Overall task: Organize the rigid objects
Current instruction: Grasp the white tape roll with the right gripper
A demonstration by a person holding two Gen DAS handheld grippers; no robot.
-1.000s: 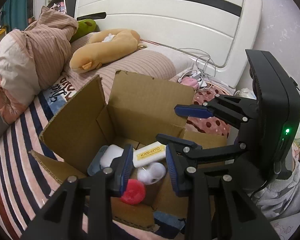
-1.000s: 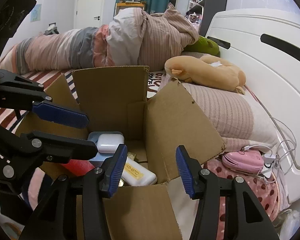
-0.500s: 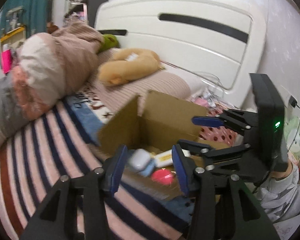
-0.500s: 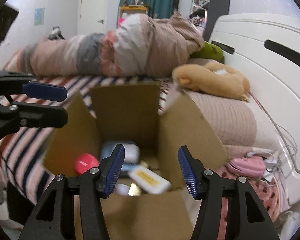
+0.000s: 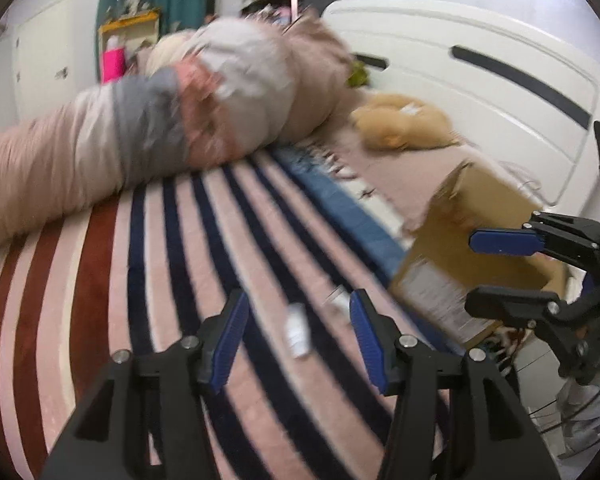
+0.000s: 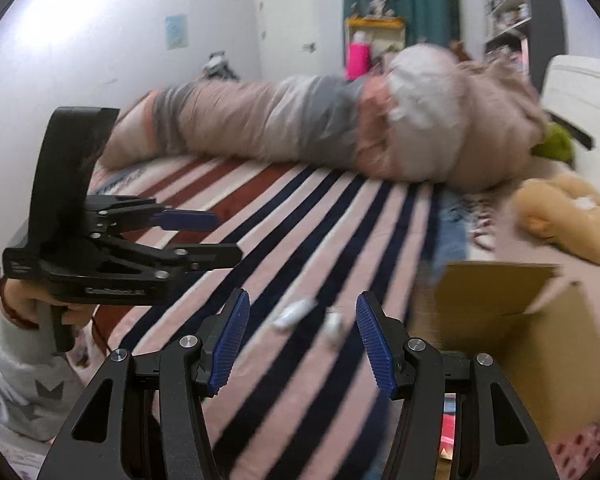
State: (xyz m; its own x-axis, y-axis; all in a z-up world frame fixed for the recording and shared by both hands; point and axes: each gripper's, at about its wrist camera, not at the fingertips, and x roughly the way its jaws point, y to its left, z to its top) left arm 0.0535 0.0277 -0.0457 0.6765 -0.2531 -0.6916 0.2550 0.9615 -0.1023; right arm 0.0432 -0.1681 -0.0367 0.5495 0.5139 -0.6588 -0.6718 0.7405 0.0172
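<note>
Hovering over the pink, navy and maroon striped bedspread [image 5: 148,280], the left gripper [image 5: 296,332] has its blue-padded jaws wide apart and empty, and the right gripper [image 6: 302,338] beside it is just as open and bare. Two small whitish rigid pieces [image 6: 294,314] lie on the stripes near the bed's front edge, just ahead of both tools, and the brown cardboard box [image 6: 516,328] sits at the right side of the bed. The danger: both tongs line up on the same pieces, so they could knock together or nudge a piece off the front edge; soft bedding may let a piece sink from a pinch. Everything is smeared, so I can't tell what the pieces are. The box's inside is hidden.
</note>
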